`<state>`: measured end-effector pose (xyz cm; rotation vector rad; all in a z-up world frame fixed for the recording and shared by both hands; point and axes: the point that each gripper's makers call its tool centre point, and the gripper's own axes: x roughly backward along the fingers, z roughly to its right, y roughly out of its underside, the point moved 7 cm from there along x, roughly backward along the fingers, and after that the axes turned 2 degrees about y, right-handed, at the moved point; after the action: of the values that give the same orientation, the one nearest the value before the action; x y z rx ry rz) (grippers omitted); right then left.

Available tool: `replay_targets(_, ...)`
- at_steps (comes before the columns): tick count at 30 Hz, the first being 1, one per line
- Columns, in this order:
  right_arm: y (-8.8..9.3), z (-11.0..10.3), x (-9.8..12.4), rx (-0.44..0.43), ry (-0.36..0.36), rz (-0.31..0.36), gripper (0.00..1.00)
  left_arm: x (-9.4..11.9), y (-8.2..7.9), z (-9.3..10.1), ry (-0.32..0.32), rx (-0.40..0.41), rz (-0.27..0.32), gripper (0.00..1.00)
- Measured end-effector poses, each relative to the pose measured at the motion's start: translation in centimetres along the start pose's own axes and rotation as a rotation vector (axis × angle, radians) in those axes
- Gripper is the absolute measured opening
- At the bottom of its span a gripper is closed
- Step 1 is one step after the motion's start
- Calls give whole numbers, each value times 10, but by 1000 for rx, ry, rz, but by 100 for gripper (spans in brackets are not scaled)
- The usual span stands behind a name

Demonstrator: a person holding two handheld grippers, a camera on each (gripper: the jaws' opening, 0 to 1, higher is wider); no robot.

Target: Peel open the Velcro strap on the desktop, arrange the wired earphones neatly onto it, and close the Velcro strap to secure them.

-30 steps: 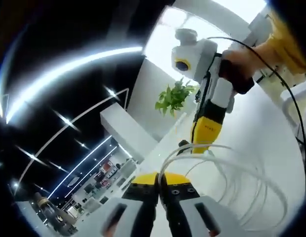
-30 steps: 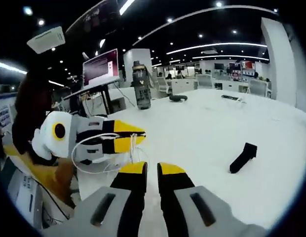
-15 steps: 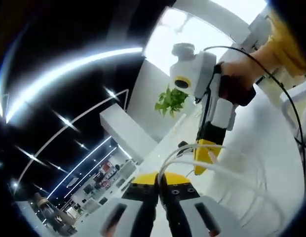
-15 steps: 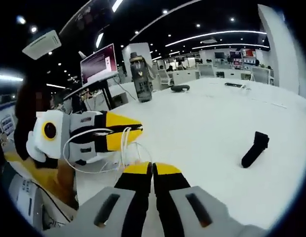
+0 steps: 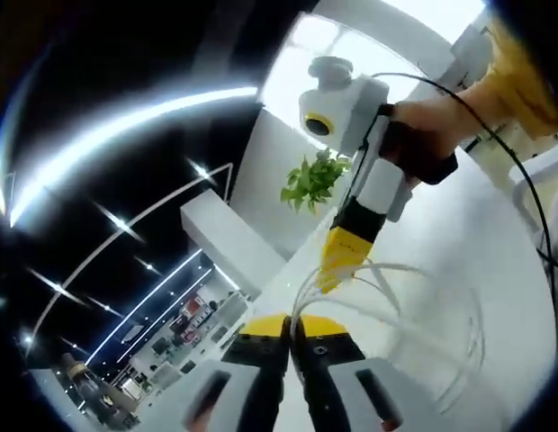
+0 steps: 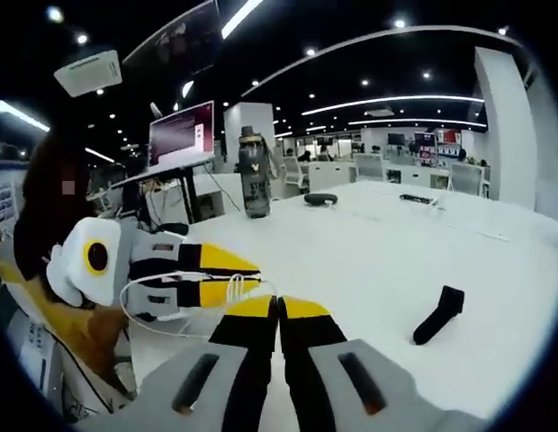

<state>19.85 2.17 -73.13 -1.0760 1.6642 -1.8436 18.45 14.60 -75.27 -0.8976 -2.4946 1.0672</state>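
The white earphone cable [image 5: 414,292] hangs in several loops from my left gripper [image 5: 290,326], whose yellow-tipped jaws are shut on it. My right gripper [image 5: 336,263] comes in from the upper right in a gloved hand, its tips meeting the top of the loops. In the right gripper view my right gripper [image 6: 278,309] has its jaws together where the earphone cable [image 6: 236,286] reaches them. The left gripper [image 6: 232,274] lies just left of it, wrapped in cable. The black Velcro strap [image 6: 438,315] lies apart on the white table [image 6: 369,243], to the right.
A dark water bottle [image 6: 254,173] stands at the back of the table beside a monitor [image 6: 182,133] on a stand. A small black object [image 6: 321,199] lies further back. A person's yellow sleeve [image 5: 522,67] and a green plant [image 5: 310,180] show in the left gripper view.
My right gripper went from open to shut beside the left gripper's tips. It then lifted along the cable loops, and the loops drew in closer.
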Motion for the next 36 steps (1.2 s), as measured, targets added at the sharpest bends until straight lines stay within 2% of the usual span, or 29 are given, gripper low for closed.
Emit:
replay_targets(5, -3, -6, 1, 18, -21, 17, 4, -1, 0, 1, 6, -5, -3, 8)
replay_targets(13, 0, -14, 0, 32, -78, -3, 4, -1, -2, 1, 5, -10, 6, 7)
replay_targets(16, -4, -12, 5, 72, -47, 26, 7, -2, -5, 1, 0, -40, 6, 7)
replay_targets(17, -8, -9, 9, 99, -16, 44, 8, -3, -7, 1, -9, -61, 7, 7)
replay_targets(21, -22, -8, 28, 133, 34, 109, 8, -8, -7, -1, -1, -73, -26, 7)
replay_targets(25, -35, -13, 44, 142, 46, 153, 8, -8, -19, -11, -15, -86, -37, 7)
replay_targets(28, -36, -35, 50, 21, -104, 147, 9, -12, -34, -24, -31, -142, -69, 6)
replay_targets(29, -37, -39, 50, 3, -128, 143, 9, -14, -39, -27, -35, -165, -71, 6)
replay_targets(31, -37, -42, 53, 6, -128, 156, 9, -18, -46, -30, -36, -195, -75, 6)
replay_targets(33, -35, -46, 56, 47, -112, 169, 9, -23, -54, -33, -25, -203, -74, 6)
replay_targets(36, -30, -45, 56, 96, -83, 158, 10, -32, -61, -34, 18, -172, -71, 6)
